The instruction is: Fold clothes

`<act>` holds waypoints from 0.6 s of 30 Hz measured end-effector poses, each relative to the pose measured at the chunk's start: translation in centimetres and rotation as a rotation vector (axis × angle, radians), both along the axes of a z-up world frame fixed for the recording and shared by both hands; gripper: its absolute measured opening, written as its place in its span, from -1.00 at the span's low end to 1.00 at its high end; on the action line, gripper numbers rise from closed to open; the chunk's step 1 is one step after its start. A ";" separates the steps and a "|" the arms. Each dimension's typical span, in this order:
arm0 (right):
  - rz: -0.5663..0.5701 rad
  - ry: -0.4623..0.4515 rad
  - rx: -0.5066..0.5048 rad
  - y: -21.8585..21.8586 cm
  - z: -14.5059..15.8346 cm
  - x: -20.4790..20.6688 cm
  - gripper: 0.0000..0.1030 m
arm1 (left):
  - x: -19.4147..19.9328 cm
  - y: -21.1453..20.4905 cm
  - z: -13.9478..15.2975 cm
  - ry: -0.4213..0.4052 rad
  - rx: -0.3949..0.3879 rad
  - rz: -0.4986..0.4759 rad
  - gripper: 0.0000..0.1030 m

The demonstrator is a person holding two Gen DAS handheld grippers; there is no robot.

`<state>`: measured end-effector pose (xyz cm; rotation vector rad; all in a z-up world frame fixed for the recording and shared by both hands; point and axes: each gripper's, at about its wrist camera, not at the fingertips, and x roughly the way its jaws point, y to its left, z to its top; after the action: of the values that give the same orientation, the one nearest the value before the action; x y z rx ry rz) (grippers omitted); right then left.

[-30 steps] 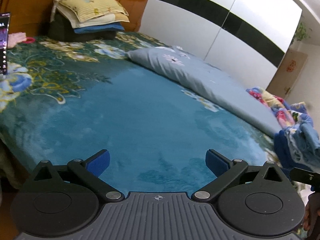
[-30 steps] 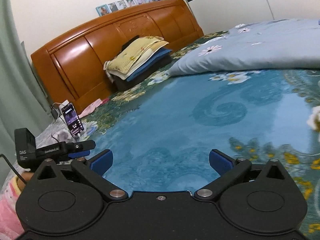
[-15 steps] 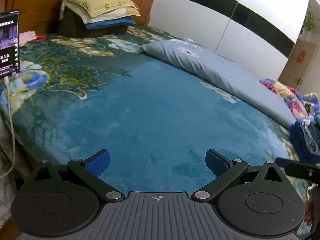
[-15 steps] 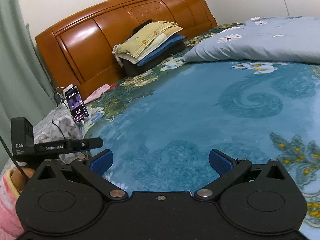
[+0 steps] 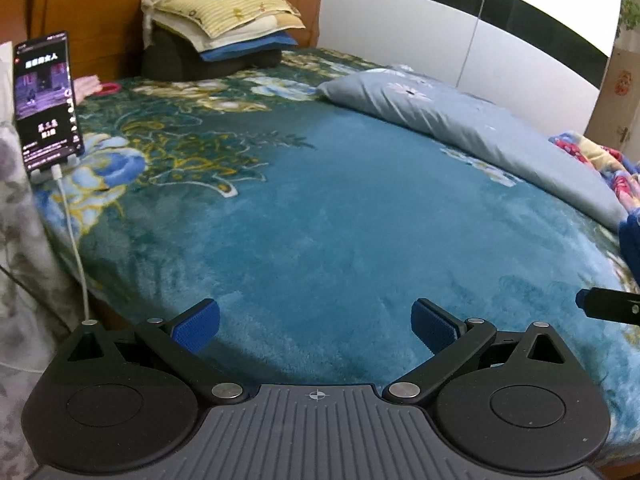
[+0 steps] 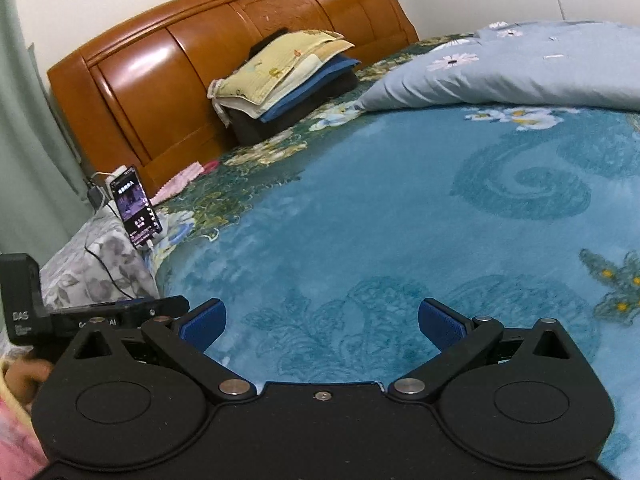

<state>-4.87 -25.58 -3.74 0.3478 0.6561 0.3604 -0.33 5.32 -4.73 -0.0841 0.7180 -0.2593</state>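
My left gripper [image 5: 315, 326] is open above the near edge of a teal floral blanket [image 5: 340, 216], with nothing between its blue pads [image 5: 196, 326]. My right gripper [image 6: 322, 326] is open too, over the same blanket [image 6: 400, 220], empty. A heap of colourful unfolded clothes [image 5: 608, 168] lies at the far right edge of the left wrist view. A folded stack, yellow on top of white, blue and dark layers [image 5: 224, 36], rests against the headboard [image 6: 168, 76]. In the right wrist view the folded stack [image 6: 288, 80] sits at upper centre.
A grey-blue flowered duvet [image 5: 472, 132] lies along the bed's far side. A lit phone [image 5: 46, 100] on a white cable stands at the bed's left edge, over a grey flowered cloth [image 6: 96, 264]. White wardrobe doors [image 5: 460, 40] stand behind. The other gripper [image 6: 24, 304] shows at lower left.
Both views have swung left towards the headboard: the phone has come into the left wrist view and the clothes heap has slid to the right edge. Both grippers stay open.
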 end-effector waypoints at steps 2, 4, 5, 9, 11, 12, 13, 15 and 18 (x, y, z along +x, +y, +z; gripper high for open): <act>-0.003 0.005 -0.022 0.6 -0.1 0.1 0.98 | -0.1 0.0 -0.2 -0.002 0.015 0.007 0.99; -0.005 0.009 -0.046 1.1 -0.2 0.1 0.98 | -0.1 -0.2 -0.3 -0.003 0.023 0.007 0.99; -0.004 0.008 -0.052 1.2 -0.2 0.0 0.98 | -0.1 -0.4 -0.3 0.000 0.023 0.005 0.99; -0.006 0.015 -0.052 1.6 -0.2 -0.1 0.98 | -0.4 -1.5 -0.2 -0.019 0.067 0.015 0.99; -0.005 0.016 -0.053 1.7 -0.3 -0.1 0.98 | -0.6 -2.0 0.0 -0.034 0.094 0.017 0.99; -0.004 0.017 -0.053 1.7 -0.3 -0.1 0.98 | -0.7 -2.3 0.1 -0.041 0.100 0.016 0.99; -0.005 0.022 -0.062 1.8 -0.3 -0.1 0.98 | -0.8 -2.4 0.2 -0.044 0.099 0.015 0.99; -0.011 0.030 -0.083 2.1 -0.3 -0.2 0.98 | -0.8 -2.5 0.3 -0.043 0.090 0.016 0.99; -0.018 0.036 -0.096 2.3 -0.4 -0.1 0.98 | -0.8 -2.8 0.5 -0.044 0.097 0.041 0.99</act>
<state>-4.99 -23.27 -4.15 0.2687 0.7023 0.3046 -1.17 2.48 -4.25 -0.0006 0.6830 -0.1868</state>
